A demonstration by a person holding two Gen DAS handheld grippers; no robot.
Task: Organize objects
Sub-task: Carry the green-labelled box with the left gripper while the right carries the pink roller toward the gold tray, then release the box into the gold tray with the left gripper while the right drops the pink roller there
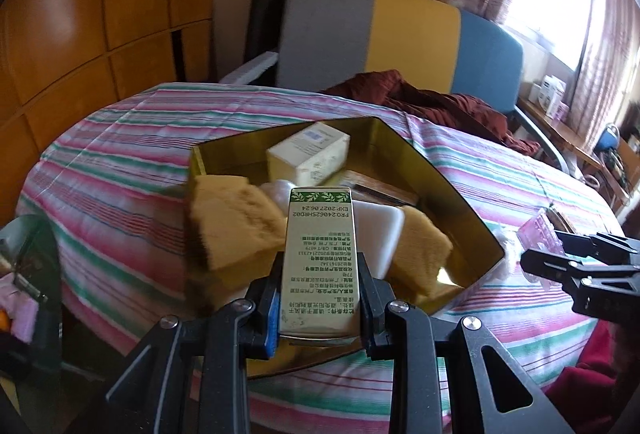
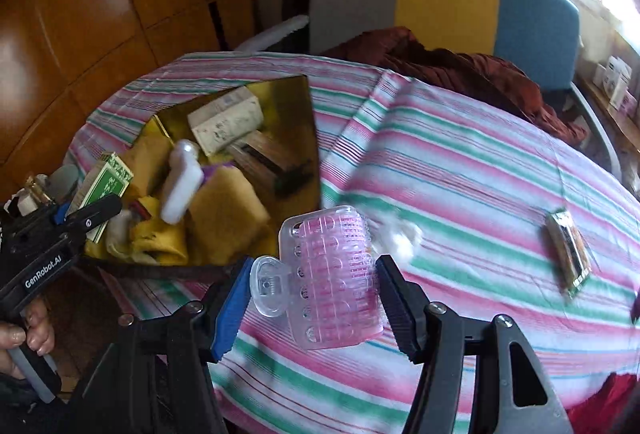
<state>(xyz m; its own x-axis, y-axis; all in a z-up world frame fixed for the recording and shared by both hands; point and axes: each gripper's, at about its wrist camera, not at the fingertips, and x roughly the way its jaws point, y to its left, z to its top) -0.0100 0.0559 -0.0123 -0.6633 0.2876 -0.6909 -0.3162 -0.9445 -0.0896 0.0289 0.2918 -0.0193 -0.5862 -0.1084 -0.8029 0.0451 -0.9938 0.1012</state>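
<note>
Jaws of our left gripper are clenched on a green-and-cream carton, held above the gold tin that sits on the striped desk. Our right gripper grips a pink clear plastic roller between its pads, raised just beside the tin. Inside lie yellow sponges, a cream box and a white bottle.
</note>
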